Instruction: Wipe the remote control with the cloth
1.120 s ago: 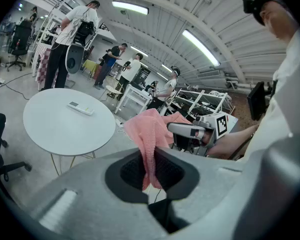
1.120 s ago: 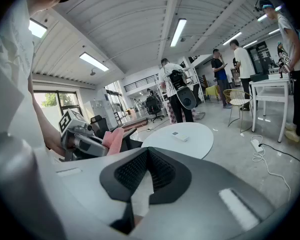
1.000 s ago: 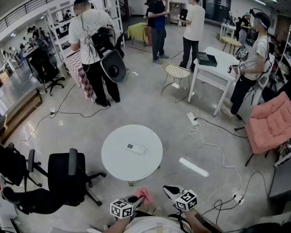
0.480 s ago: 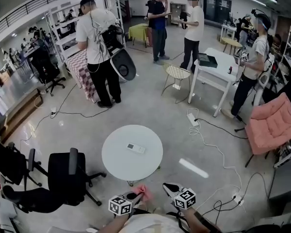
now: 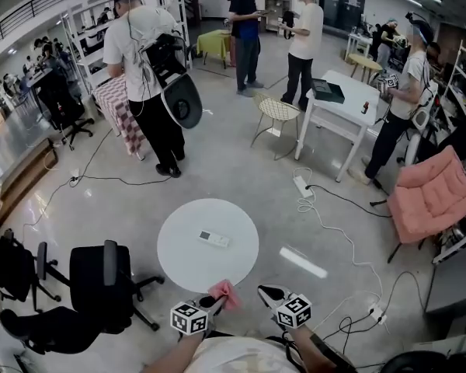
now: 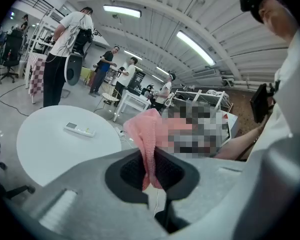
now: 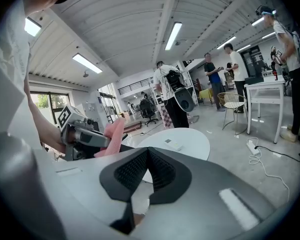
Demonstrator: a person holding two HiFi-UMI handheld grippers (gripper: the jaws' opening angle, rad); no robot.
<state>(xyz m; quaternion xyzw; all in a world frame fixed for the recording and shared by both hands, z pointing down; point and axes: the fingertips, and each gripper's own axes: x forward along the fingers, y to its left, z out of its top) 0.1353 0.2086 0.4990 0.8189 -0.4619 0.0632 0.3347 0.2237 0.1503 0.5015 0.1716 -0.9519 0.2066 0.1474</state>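
Two closed tongs: left tongs [image 6: 151, 156] clamp the pink cloth [image 6: 146, 133]; right tongs [image 7: 147, 170] sit pressed together, holding nothing.

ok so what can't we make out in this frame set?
Remote control: buttons and any dirt are too small in all views.
Cloth: its far part is blurred out in the left gripper view.
Table: its base is hidden under its top in the head view.

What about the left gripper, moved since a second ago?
Yes. The left gripper moved toward the round white table; its pink cloth now overlaps the near rim.
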